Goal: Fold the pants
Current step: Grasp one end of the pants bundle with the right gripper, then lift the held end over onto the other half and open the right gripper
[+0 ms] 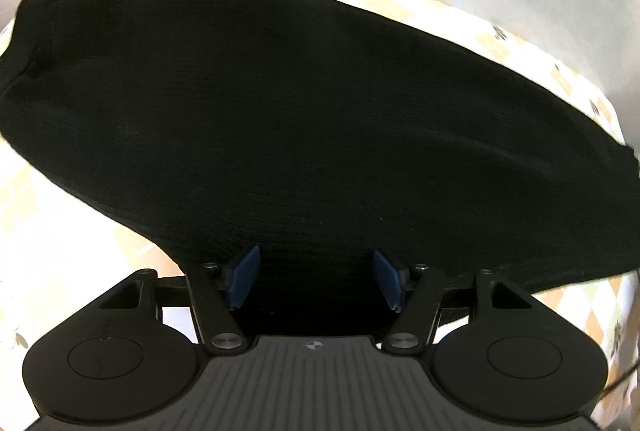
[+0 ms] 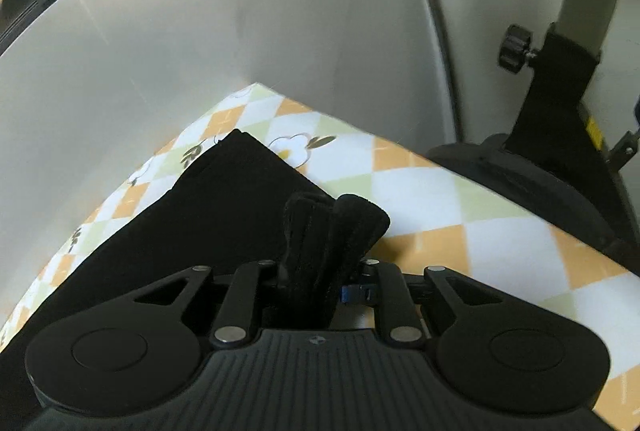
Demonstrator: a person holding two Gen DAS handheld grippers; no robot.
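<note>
We have the black pants (image 1: 304, 103) spread on the checked tabletop (image 2: 460, 199), lying close against the pale wall behind. In the left wrist view our left claw (image 1: 316, 281) stands with its blue pads (image 1: 245, 277) spread wide, empty, cloth lying between and beneath them; the garment fills the view from 9 o'clock to 3 o'clock, its long axis running crosswise to the claw. In the right wrist view our right claw (image 2: 320, 259) is clamped on a bunched, thick edge of the pants, which sticks up at 12 o'clock from between its fingers; the rest of the fabric trails off toward 10 o'clock to a corner (image 2: 240, 137) near the wall. We judge the right hand to be carrying the fold, while the left sits at the mid-length and would need to close on cloth first.
</note>
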